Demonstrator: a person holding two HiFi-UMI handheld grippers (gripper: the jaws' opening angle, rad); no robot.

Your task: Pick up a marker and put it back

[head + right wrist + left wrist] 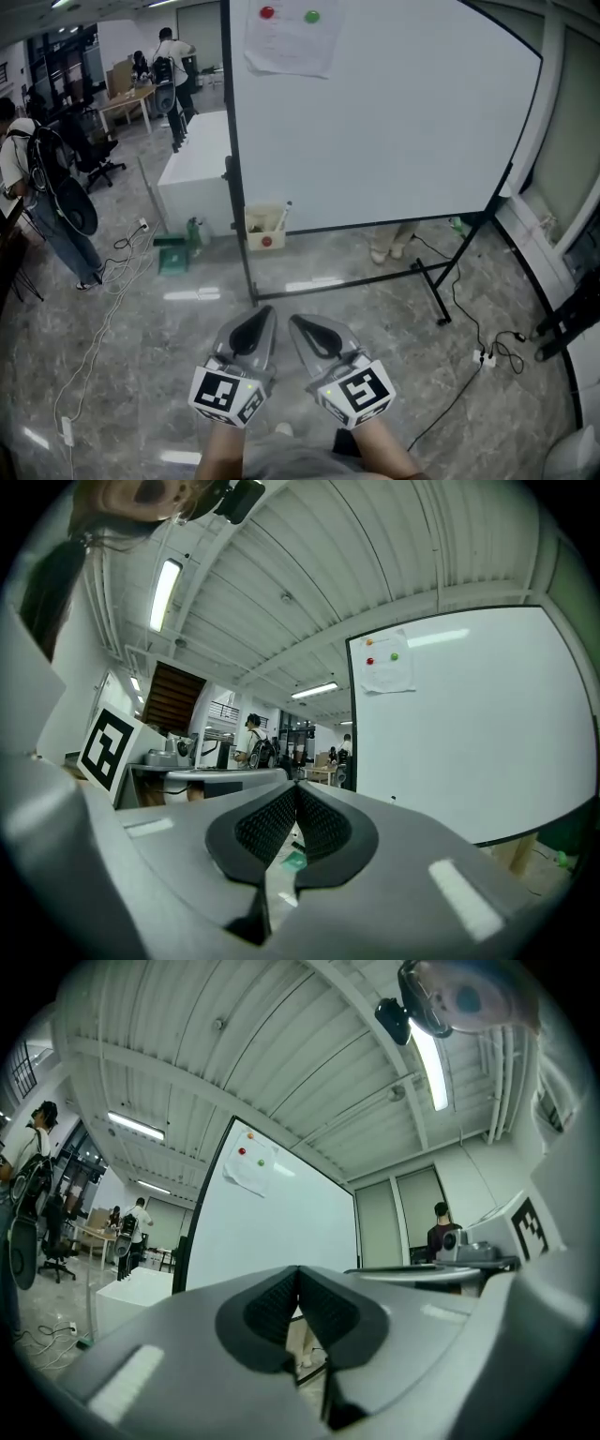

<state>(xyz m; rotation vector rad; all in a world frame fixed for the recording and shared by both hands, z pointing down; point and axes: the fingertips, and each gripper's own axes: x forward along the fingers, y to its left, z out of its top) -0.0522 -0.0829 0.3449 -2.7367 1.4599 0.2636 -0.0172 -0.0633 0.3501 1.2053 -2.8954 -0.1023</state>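
A marker [282,216] stands up out of a small cardboard box [265,230] at the lower left corner of the whiteboard [375,112]. Both grippers are held low and close together, well short of the board. My left gripper [266,312] is shut with nothing between its pads. My right gripper [294,321] is shut and empty too. In the left gripper view the jaws [298,1286] meet, with the whiteboard [272,1232] beyond them. In the right gripper view the jaws [296,801] also meet, with the whiteboard [469,733] to the right.
A sheet of paper [289,39] hangs on the board under a red and a green magnet. The board's stand [433,286] reaches out over the floor. A white cabinet [194,173] and a green item [174,255] are at left. Cables and a power strip [486,356] lie on the floor. People stand at far left.
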